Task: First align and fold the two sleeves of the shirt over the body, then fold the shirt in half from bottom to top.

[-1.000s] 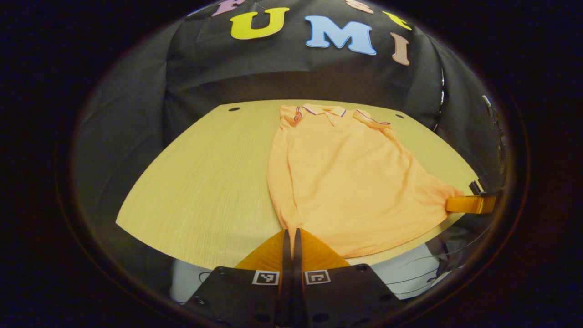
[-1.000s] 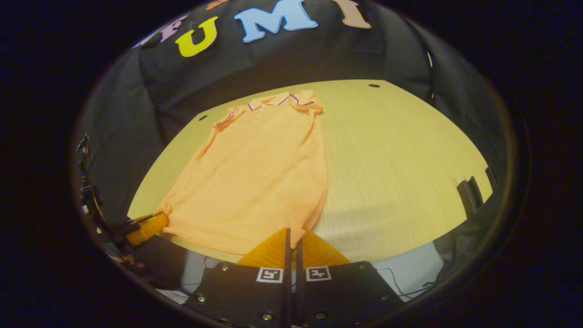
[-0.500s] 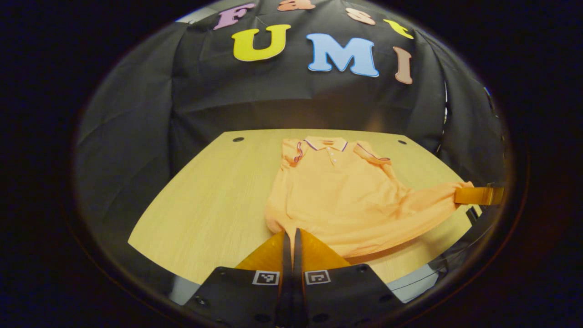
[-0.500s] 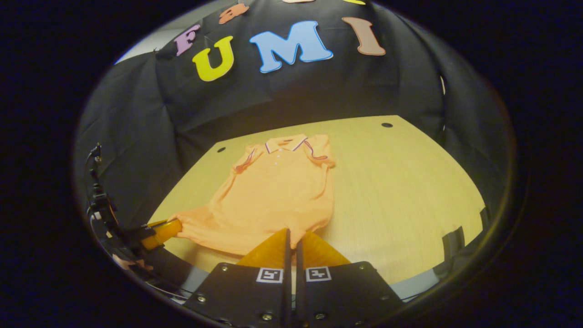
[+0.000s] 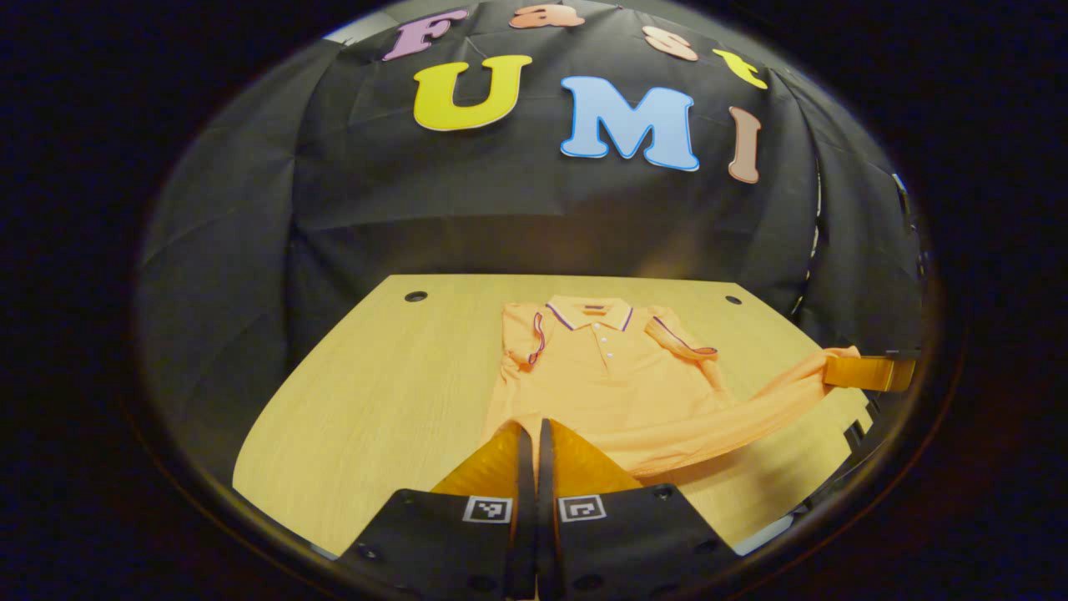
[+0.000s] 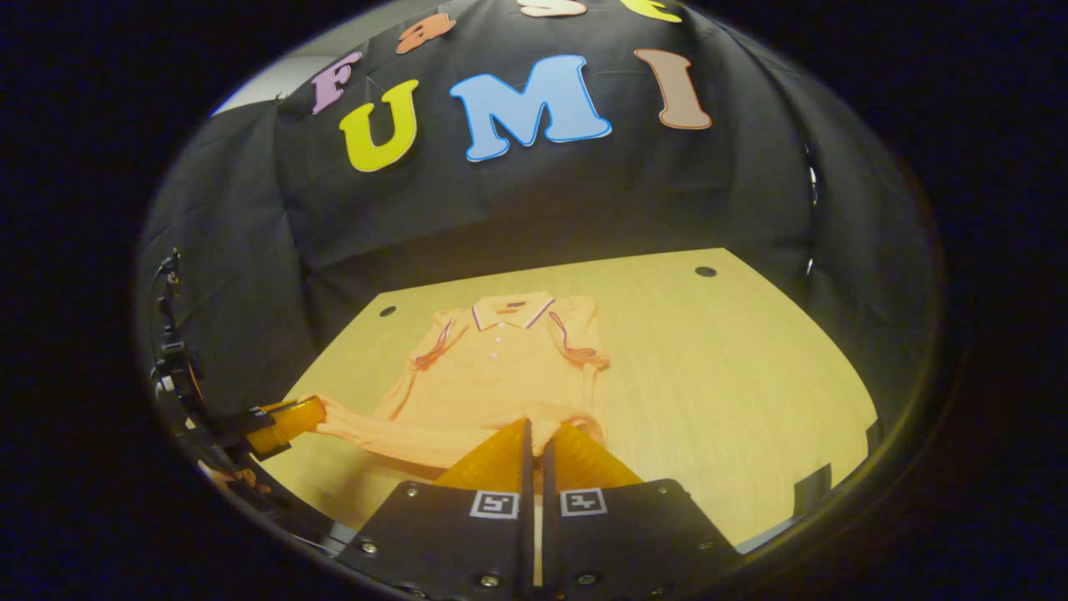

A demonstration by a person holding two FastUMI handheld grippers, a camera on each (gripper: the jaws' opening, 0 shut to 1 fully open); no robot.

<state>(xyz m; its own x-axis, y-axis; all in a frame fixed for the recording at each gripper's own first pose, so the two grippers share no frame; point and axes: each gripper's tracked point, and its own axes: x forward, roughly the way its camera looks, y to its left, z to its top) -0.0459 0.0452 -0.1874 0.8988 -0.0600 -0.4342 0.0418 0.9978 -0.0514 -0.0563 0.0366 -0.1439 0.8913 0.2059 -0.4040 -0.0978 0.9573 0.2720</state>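
Left fingers (image 5: pixel 534 430): pressed together on the near left corner of the shirt's bottom edge. Cloth bunches up right at the tips.
Left gripper (image 6: pixel 288 420): seen from the right gripper view, it sits low at the far left, near the tabletop's near edge, with a bit of the hand just under it. It points in toward the shirt and holds the corner up off the tabletop.
Right fingers (image 6: pixel 534 430): pressed together on the other bottom corner of the shirt. The cloth meets the tips.
Right gripper (image 5: pixel 863 371): seen from the left gripper view, it is far off to the right, near the tabletop's edge. It lies about level and points in toward the shirt, with the corner pinched at its tip.
Shirt (image 5: pixel 605 376): orange, with a collar and buttons. The top part lies flat on the tabletop, collar at the far end. The sleeves are folded in over the body. The bottom edge is lifted and hangs stretched between the two grippers, casting a shadow under it.
Tabletop (image 5: pixel 375 384): light wood. The shirt lies near its middle, with bare wood on both sides.
Wall (image 5: pixel 517 217): black cloth, just behind the tabletop.
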